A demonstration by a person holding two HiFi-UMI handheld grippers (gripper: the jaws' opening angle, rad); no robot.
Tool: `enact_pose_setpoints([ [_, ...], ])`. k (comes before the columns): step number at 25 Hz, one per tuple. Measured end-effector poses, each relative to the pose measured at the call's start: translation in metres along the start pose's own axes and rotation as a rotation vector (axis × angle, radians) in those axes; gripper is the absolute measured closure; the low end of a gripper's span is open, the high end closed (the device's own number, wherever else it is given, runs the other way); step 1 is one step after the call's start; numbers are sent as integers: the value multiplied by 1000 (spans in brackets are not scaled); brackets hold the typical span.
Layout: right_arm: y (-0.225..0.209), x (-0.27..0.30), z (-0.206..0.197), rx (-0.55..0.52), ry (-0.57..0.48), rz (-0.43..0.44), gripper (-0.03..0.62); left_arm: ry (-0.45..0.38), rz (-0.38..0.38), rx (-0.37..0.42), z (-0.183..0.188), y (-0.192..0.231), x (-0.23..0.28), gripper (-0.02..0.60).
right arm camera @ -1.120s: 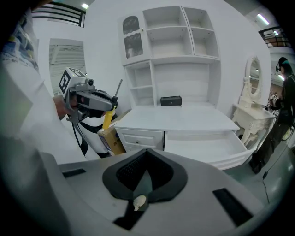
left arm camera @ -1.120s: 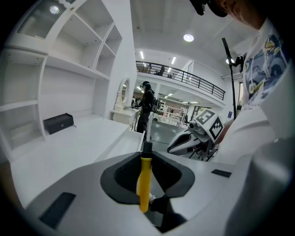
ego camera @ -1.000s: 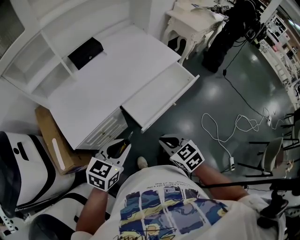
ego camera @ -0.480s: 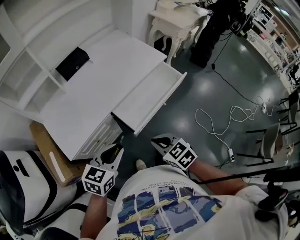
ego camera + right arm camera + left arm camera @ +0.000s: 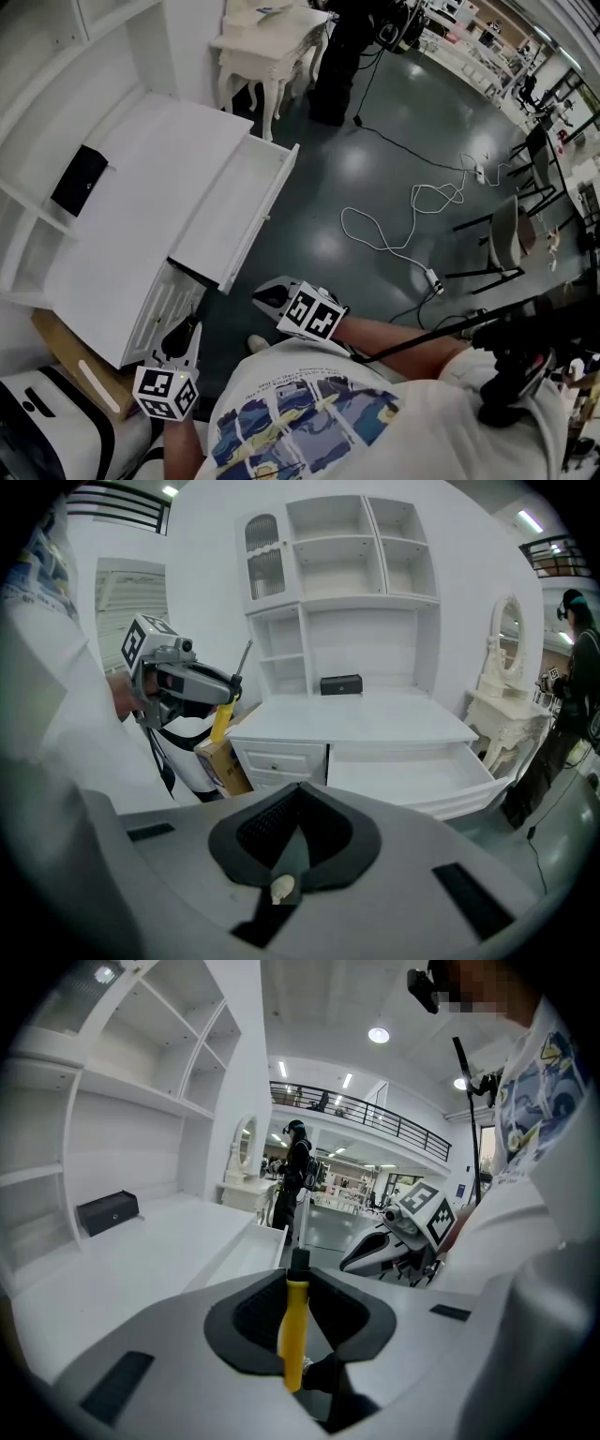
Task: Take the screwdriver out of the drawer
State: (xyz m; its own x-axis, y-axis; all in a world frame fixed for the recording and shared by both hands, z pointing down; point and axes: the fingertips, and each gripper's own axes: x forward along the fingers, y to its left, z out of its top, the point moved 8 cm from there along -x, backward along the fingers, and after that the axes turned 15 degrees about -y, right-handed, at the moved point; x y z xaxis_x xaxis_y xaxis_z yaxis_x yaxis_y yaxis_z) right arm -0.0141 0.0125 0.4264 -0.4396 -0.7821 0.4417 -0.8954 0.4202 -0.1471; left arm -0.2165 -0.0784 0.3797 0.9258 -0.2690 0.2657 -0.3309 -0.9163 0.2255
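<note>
My left gripper [image 5: 298, 1288] is shut on a screwdriver [image 5: 294, 1326] with a yellow handle, its black neck and shaft pointing out past the jaws. In the right gripper view the same screwdriver [image 5: 221, 720] sticks up from the left gripper [image 5: 225, 694], held in the air left of the desk. The head view puts the left gripper [image 5: 190, 326] just in front of the desk's left drawers. The right gripper [image 5: 298, 803] is shut with nothing in it, and hovers [image 5: 265, 296] over the floor below the open white drawer [image 5: 255, 223]. The drawer's inside [image 5: 412, 775] looks bare.
A black box [image 5: 78, 180] sits on the white desk top [image 5: 141, 197] under the shelves. A cardboard box [image 5: 61, 356] leans at the desk's left end. Cables [image 5: 412, 211] trail over the dark floor, with a white side table [image 5: 267, 37] and a chair [image 5: 511, 230] beyond.
The head view has swung right, so the desk and both grippers sit further left and lower in it. The screwdriver stays gripped in the left gripper; neither gripper has visibly shifted against the desk.
</note>
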Motion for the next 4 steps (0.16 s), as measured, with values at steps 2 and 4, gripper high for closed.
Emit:
enact_pose_setpoints([
  [2,1,-5,-1,0,-4,2,569,5,4,3,1,-6,-1,497],
  [4,1,-10,-1,0,-9,6,569,9,8,5,2,-12,-2,497],
])
